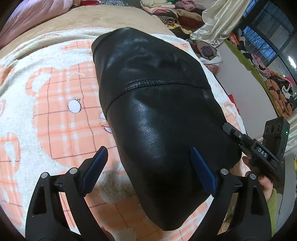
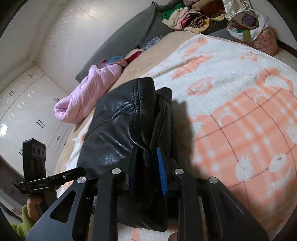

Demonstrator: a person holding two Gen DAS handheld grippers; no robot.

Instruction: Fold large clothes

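A black leather garment [image 1: 157, 111] lies folded into a thick bundle on a white and orange fleece blanket [image 1: 55, 115] spread over a bed. My left gripper [image 1: 148, 150] hovers open and wide over the bundle's near end, one finger above the blanket and the other above the leather, touching nothing. My right gripper [image 2: 146, 150] stands narrow with a bunched edge of the leather garment [image 2: 115, 133] pinched between its pads. The right gripper [image 1: 230, 129] also shows at the bundle's right side in the left wrist view, held by a hand in a green sleeve.
A pink padded garment [image 2: 87, 90] lies at the bed's far side by white wardrobe doors [image 2: 27, 115]. Heaped clothes [image 2: 193, 16] and a stuffed bag [image 2: 248, 24] sit beyond the blanket. More clothes [image 1: 276, 92] line the floor by the window.
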